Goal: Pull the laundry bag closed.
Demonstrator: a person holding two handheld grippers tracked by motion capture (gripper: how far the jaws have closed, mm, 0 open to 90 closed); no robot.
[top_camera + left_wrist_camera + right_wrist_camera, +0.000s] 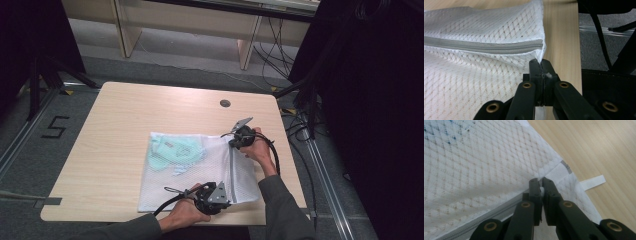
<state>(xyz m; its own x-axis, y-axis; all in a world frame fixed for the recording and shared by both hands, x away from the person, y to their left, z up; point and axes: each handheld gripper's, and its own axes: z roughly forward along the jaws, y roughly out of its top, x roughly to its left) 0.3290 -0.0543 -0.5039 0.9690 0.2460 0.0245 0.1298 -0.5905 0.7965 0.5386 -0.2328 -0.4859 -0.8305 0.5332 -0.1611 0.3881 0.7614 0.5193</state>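
We clamp the left claw (540, 65) and right claw (540, 182) on the mesh bag's (200, 170) zipper (481, 46) ends, tensioning it for zipping.

Bare table (115, 125) left of the mesh bag (200, 172) lies open; bag's right edge seems tight

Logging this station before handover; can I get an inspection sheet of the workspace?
Surface: light wood table, grommet near far edge.
Job's things: white mesh laundry bag lying flat, pale green garment inside, grey zipper closed.
Clutter: nothing seen.
Grippers: left gripper pinches the bag's near zipper end; right gripper pinches its far end.
Cables: black cable trails from the right gripper.
Surroundings: grey floor, marked 5.
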